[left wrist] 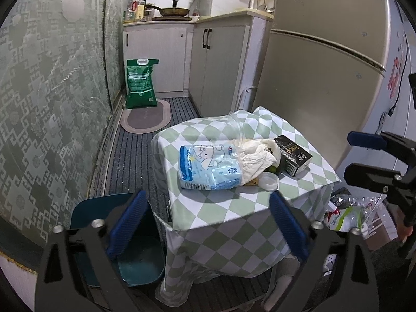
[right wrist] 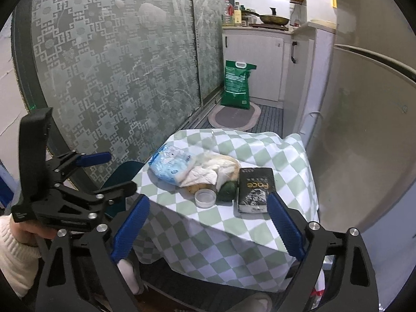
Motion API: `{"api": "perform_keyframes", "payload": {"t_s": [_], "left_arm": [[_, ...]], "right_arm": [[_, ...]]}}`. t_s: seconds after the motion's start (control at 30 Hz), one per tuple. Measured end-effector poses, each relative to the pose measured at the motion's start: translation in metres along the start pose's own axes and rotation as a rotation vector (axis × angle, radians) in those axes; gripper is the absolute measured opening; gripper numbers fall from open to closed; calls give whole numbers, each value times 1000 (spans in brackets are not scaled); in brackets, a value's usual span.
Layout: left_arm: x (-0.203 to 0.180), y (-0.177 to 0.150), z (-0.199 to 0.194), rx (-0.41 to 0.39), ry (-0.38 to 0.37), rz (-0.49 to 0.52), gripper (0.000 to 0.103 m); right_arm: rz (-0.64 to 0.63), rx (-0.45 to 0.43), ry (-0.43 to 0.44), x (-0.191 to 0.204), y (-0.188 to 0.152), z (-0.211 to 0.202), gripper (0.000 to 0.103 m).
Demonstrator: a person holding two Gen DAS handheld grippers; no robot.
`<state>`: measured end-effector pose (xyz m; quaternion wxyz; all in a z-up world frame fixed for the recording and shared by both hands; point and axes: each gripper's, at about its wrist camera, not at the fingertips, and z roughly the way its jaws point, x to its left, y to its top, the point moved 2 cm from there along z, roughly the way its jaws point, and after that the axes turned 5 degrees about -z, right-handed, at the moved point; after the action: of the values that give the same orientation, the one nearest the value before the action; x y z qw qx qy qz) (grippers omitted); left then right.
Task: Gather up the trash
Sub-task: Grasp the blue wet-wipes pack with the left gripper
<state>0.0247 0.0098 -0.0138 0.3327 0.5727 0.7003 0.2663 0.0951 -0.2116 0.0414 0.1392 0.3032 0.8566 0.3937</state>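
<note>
Tabletop (right wrist: pixel 260 156) trash (right wrist: pixel 208 171) beyond both tools.

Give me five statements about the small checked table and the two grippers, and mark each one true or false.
1. The black box lies on the checked tablecloth. True.
2. The left gripper is shut on the blue-and-white packet. False: its jaws are open and empty, short of the table.
3. A round white lid lies near the table's front edge. True.
4. The green sack sits on the table. False: it stands on the floor by the cabinets.
5. The right gripper holds the box. False: it holds nothing.
</note>
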Motion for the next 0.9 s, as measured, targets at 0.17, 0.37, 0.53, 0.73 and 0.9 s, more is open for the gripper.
{"api": "perform_keyframes", "payload": {"t_s": [0.17,0.37,0.53,0.73,0.9], "left_arm": [[12,8,13,19,11,-34,76],[16,20,27,41,-4,-54,66],[2,24,38,46,-42,-7,86],[0,27,61,78,-16,7,89],[0,26,79,108,-12,10,89]], "right_arm": [[4,15,0,-6,4,10,81],[-2,29,11,-15,10,22,76],[10,30,8,-26,15,28,76],[23,31,4,-38,18,33,76],[37,38,9,-44,17,36,76]]}}
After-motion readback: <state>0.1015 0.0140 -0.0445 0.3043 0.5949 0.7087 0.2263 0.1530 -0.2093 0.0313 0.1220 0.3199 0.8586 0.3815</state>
